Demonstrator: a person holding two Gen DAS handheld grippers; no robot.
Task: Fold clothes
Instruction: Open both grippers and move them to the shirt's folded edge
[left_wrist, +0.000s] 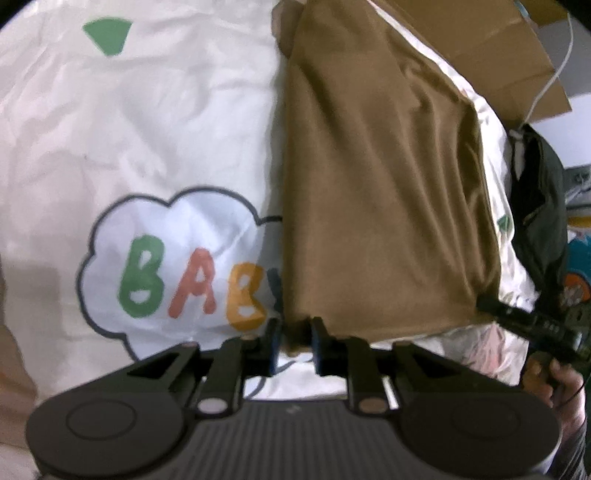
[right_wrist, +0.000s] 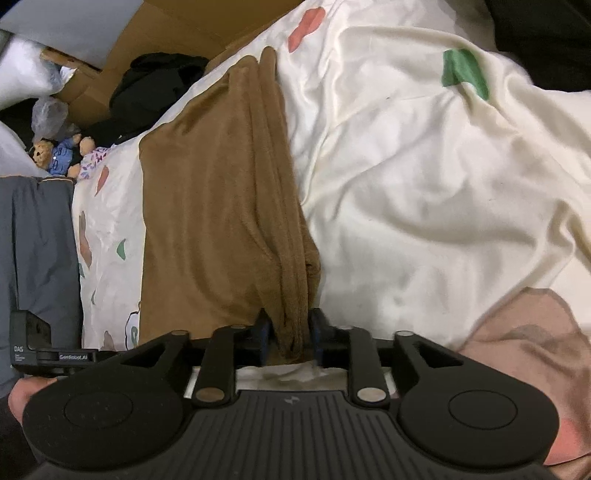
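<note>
A brown garment (left_wrist: 380, 177) lies folded into a long panel on a cream bedsheet (left_wrist: 147, 122). My left gripper (left_wrist: 295, 332) is shut on its near left corner. The right gripper shows in the left wrist view (left_wrist: 491, 306) pinching the near right corner. In the right wrist view the same brown garment (right_wrist: 214, 206) runs away from me, its folded edges bunched on the right side. My right gripper (right_wrist: 290, 332) is shut on that bunched near edge.
The sheet has a cloud print reading "BABY" (left_wrist: 192, 273) and coloured patches (right_wrist: 465, 72). Cardboard (left_wrist: 491, 48) and dark clothing (left_wrist: 539, 206) lie beyond the garment. A teddy bear (right_wrist: 55, 153) and grey fabric (right_wrist: 37, 251) sit left. A pink patch (right_wrist: 532, 339) is near right.
</note>
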